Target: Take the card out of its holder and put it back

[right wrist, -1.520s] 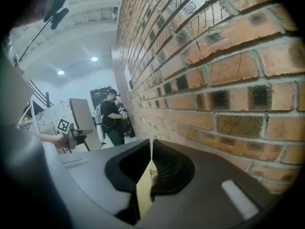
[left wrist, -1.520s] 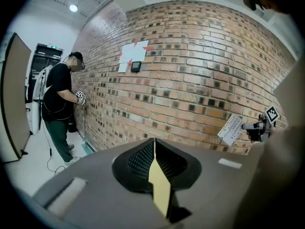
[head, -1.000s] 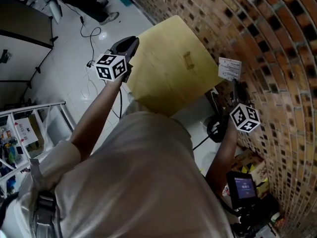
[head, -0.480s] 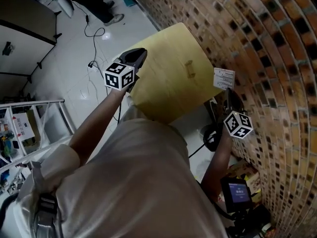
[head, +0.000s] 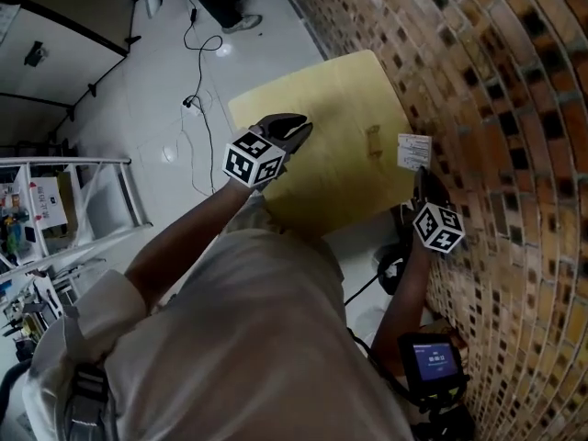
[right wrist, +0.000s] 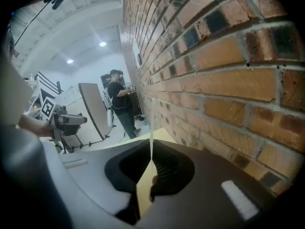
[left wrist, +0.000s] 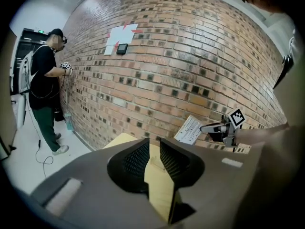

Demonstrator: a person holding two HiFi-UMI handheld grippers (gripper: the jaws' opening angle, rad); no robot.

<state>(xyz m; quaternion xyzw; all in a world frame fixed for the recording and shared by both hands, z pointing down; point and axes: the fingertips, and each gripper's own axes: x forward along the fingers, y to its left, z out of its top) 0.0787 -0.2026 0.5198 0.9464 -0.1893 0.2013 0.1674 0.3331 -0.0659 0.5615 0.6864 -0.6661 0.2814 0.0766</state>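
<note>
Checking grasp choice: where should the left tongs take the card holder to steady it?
Probably low across its thin body, from the table's open side. The card holder stands small and upright on the table; the right tongs, shut on the card, take up its wall side, and the open left tongs face it.

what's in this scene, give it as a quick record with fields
surface: yellow table beside brick wall
holder: small clear stand on the table near the wall, no card in it
card: white printed card in the air on the holder's wall side, apart from it
right gripper: fingers shut on the card
left gripper: fingers apart, nothing between them, over the table
stage: card out, not yet put back
</note>
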